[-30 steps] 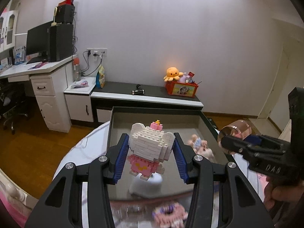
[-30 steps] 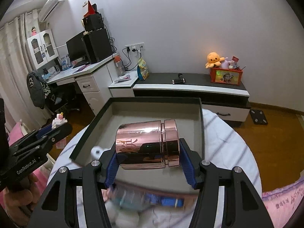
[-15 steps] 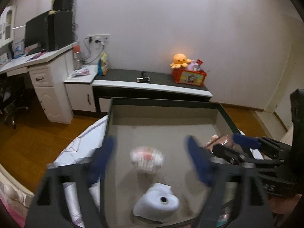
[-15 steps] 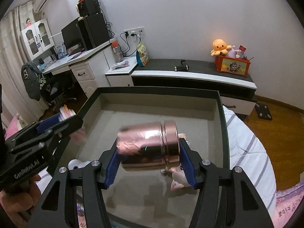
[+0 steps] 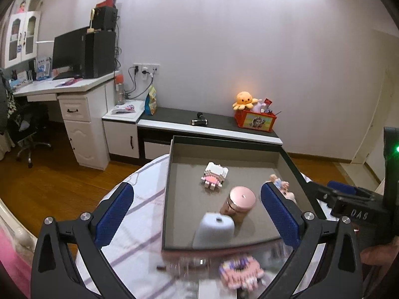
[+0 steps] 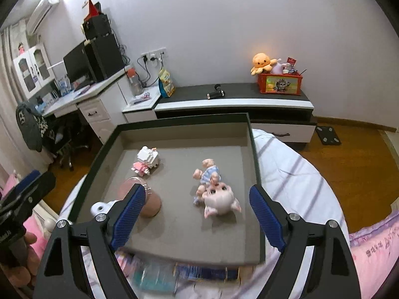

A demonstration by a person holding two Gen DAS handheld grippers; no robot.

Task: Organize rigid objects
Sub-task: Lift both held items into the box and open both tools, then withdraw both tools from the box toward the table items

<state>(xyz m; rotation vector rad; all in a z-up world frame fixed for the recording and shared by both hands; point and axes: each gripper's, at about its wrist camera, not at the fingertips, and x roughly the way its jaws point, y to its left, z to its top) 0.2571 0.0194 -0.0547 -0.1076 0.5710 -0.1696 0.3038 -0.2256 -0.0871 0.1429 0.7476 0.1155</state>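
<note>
A dark tray (image 5: 172, 164) with a grey floor lies on the bed; it also shows in the right wrist view (image 6: 254, 149). In it lie a white and pink brick figure (image 5: 215, 175) (image 6: 147, 160), a rose-gold metal cup (image 5: 239, 203) (image 6: 147, 199), a white rounded object (image 5: 214, 230) (image 6: 99, 208) and a pink pig figurine (image 6: 217, 195). My left gripper (image 5: 197, 211) is open and empty above the tray's near edge. My right gripper (image 6: 197, 214) is open and empty over the tray's near part.
Blurred loose items, one a pink block piece (image 5: 240, 272), lie on the striped sheet in front of the tray. A low cabinet (image 6: 232, 99) with an orange toy box (image 6: 279, 82) stands behind, and a desk (image 5: 62, 87) at the left.
Both grippers opened and pulled back. The brick figure left the left gripper and the rose-gold cup left the right gripper. Both now lie in the tray.
</note>
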